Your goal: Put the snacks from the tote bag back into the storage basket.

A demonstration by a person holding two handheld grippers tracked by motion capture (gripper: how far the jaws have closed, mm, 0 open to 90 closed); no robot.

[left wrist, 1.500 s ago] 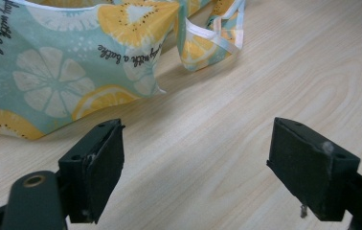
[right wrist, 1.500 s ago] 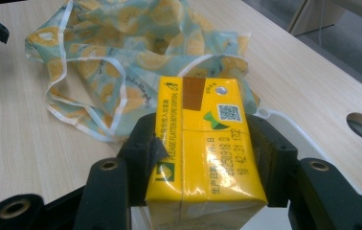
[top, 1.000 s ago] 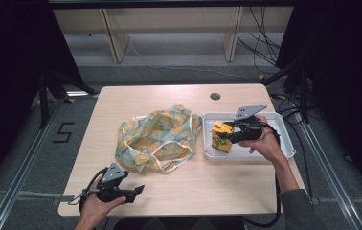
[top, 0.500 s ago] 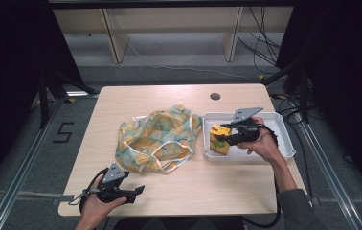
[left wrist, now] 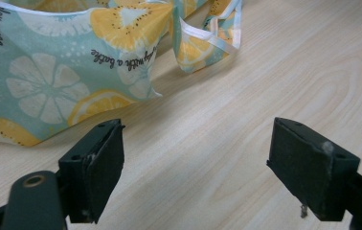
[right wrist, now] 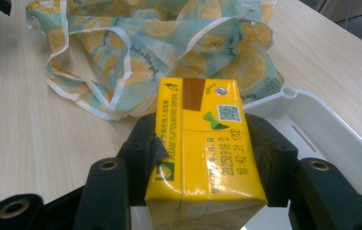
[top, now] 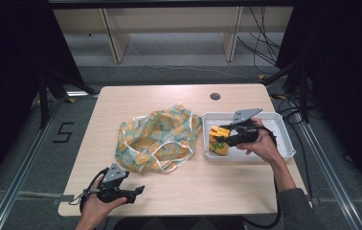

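Dim room, light wood tabletop [top: 179, 189] lit from above.
Tabletop has a dark round hole [top: 215, 96] near its far edge. Beyond the tabletop, pale wooden shelving [top: 169, 26] on grey floor [top: 179, 62], with black cables [top: 260, 40] trailing at its right. Left of the tabletop, a "5" marking [top: 64, 132] on the floor beside a metal rail [top: 23, 177]. Black curtains [top: 6, 72] on both sides.

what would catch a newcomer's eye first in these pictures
The bright yellow drink carton clamped in the right gripper, over the white plastic tray at the table's right. Next, the crumpled teal fabric bag with lemon-slice print at the centre, and the left gripper open near the front edge.
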